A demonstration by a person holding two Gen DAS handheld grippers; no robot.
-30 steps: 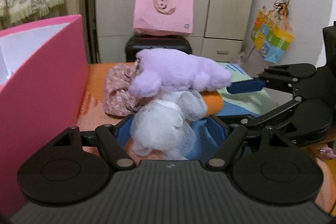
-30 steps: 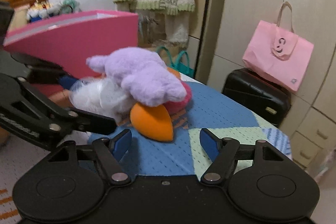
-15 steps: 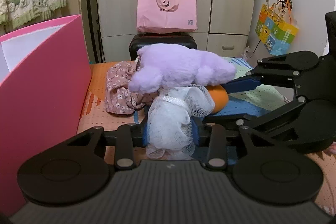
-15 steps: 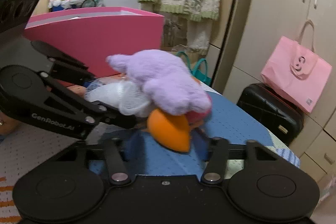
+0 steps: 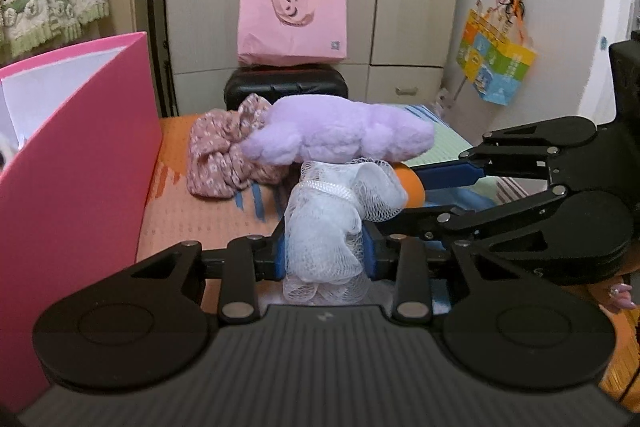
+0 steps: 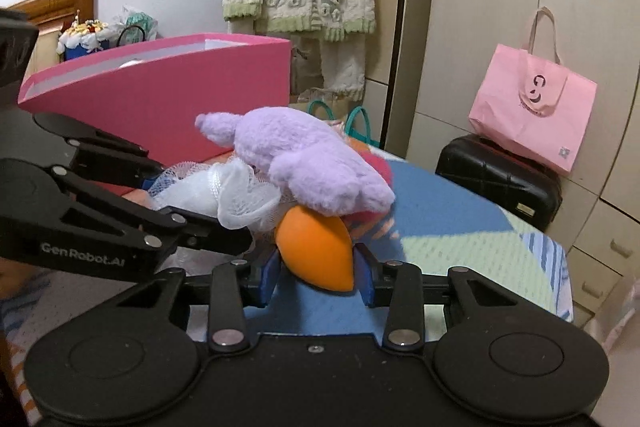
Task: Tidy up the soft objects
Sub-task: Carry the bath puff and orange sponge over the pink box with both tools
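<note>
Left gripper (image 5: 324,253): your jaws have just closed, blue pads pinching the white mesh bath puff (image 5: 326,227) at lower centre of the left wrist view.
Right gripper (image 6: 318,269): your jaws have just closed onto the orange teardrop-shaped sponge (image 6: 316,251), held between both pads at centre of the right wrist view.
Lilac plush toy (image 5: 340,137): lies across the top of puff and sponge, mid-frame.
Floral pink fabric scrunchie (image 5: 224,155): left of the plush, touching it, on the orange part of the patterned cloth (image 5: 200,211).
Pink open box (image 5: 76,155): left edge of the frame, just beside the pile.
Pink tote bag (image 5: 292,19): upper centre, on a black case (image 5: 286,87).
</note>
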